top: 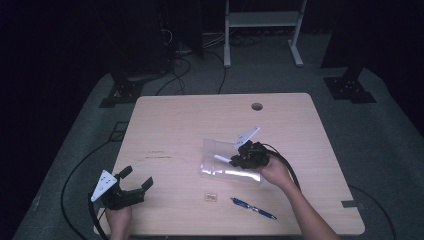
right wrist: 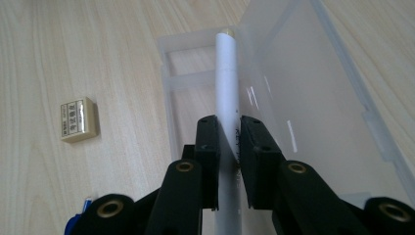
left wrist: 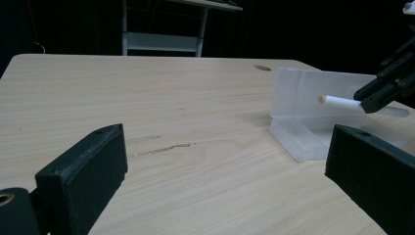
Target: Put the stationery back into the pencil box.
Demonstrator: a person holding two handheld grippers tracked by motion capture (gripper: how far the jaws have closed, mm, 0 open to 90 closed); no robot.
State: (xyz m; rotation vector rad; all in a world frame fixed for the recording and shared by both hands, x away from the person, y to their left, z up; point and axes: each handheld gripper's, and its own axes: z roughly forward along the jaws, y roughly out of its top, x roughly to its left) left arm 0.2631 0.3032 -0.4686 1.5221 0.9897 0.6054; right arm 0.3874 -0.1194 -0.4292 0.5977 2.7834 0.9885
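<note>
My right gripper (right wrist: 228,128) is shut on a white pen (right wrist: 228,78), which it holds lengthwise just above the open clear plastic case (right wrist: 298,93). From above, that gripper (top: 235,159) hangs over the case (top: 215,147) at mid-table, the white pen (top: 221,158) pointing left. In the left gripper view the pen (left wrist: 340,102) sticks out in front of the case's raised lid (left wrist: 313,93). My left gripper (top: 135,180) rests at the table's near left corner, jaws wide apart and empty, its pads (left wrist: 83,176) framing bare wood.
A small beige eraser (top: 210,197) (right wrist: 78,119) and a blue pen (top: 252,208) lie near the front edge. A round cable hole (top: 257,106) sits at the far side of the table. Cables trail off both grippers.
</note>
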